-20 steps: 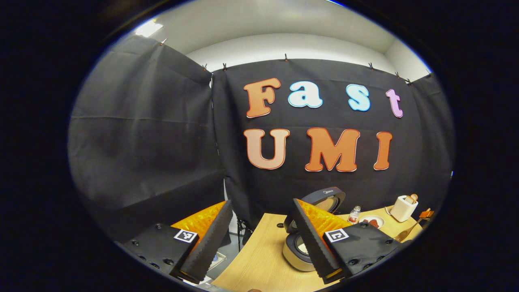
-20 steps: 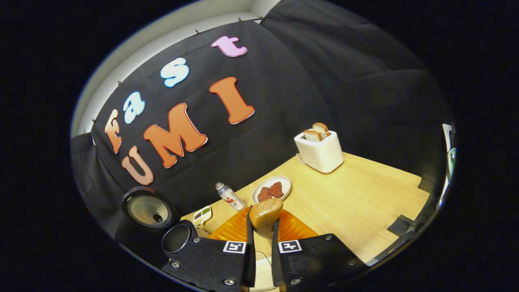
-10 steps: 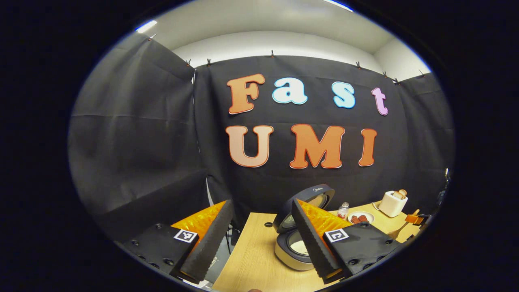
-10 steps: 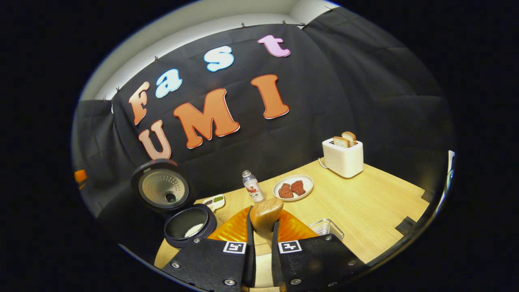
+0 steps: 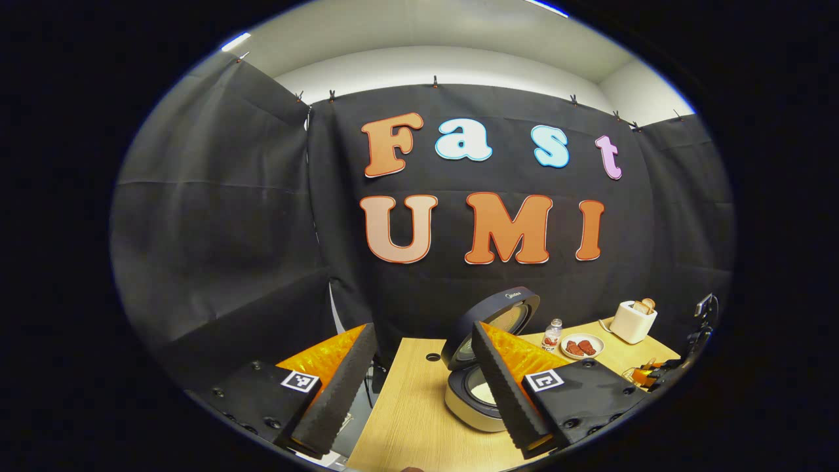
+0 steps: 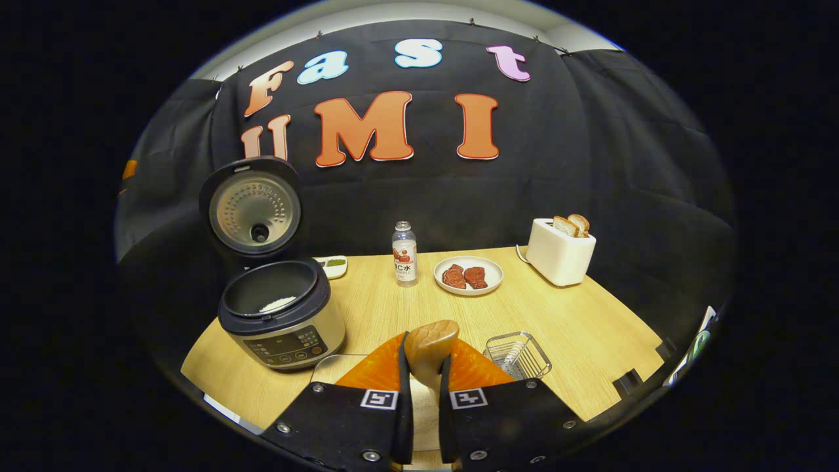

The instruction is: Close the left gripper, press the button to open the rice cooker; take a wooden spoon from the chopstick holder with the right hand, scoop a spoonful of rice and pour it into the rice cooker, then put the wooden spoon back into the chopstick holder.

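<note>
The rice cooker (image 6: 282,321) stands open at the table's left, lid (image 6: 252,210) upright, with a little white rice (image 6: 278,303) in the pot. My right gripper (image 6: 425,367) is shut on the wooden spoon (image 6: 429,341), whose rounded bowl sticks up past the fingertips, level and right of the cooker. The wire chopstick holder (image 6: 518,354) sits just to the right of it. My left gripper (image 5: 419,393) is open and holds nothing. It hovers near the table's left end, with the open rice cooker (image 5: 472,400) behind its right finger (image 5: 505,387).
On the wooden table (image 6: 590,328) stand a small bottle (image 6: 404,252), a plate of meat (image 6: 468,275), a white toaster with bread (image 6: 560,249) and a small dish (image 6: 334,263). A clear bowl's rim (image 6: 328,364) shows below my right gripper. Black cloth walls surround the table.
My right gripper, still holding the spoon, has levelled out and drawn back to the right from the cooker. The left gripper has only drifted slightly and stays open.
</note>
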### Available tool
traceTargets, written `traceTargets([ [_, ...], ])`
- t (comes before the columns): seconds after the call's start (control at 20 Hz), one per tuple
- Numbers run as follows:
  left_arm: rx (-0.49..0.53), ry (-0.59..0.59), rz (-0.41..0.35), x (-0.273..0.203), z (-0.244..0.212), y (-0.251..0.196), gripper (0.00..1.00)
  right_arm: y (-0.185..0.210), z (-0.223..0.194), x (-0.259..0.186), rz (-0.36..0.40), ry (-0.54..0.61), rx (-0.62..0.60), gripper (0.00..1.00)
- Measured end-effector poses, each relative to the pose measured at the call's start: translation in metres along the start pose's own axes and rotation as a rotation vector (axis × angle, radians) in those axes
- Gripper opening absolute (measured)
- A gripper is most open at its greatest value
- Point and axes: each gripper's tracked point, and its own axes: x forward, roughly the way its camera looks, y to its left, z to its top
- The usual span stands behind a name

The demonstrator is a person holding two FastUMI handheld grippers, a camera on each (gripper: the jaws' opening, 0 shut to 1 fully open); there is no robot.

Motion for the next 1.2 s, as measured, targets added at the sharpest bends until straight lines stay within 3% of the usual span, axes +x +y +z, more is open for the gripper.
traceTargets([
  [0.4, 0.020, 0.009, 0.013, -0.005, -0.005, 0.018, 0.98, 0.010, -0.044, -0.002, -0.074, 0.094, 0.035, 0.15],
  [0.65, 0.002, 0.024, 0.018, -0.007, -0.011, 0.030, 0.96, 0.022, -0.052, -0.006, -0.102, 0.121, 0.253, 0.15],
  [0.85, -0.006, 0.026, 0.029, -0.009, -0.015, 0.036, 0.96, 0.038, -0.049, -0.004, -0.061, 0.143, 0.444, 0.15],
  [1.2, -0.018, 0.027, 0.034, -0.011, -0.018, 0.038, 0.96, 0.050, -0.047, -0.001, -0.037, 0.141, 0.550, 0.15],
])
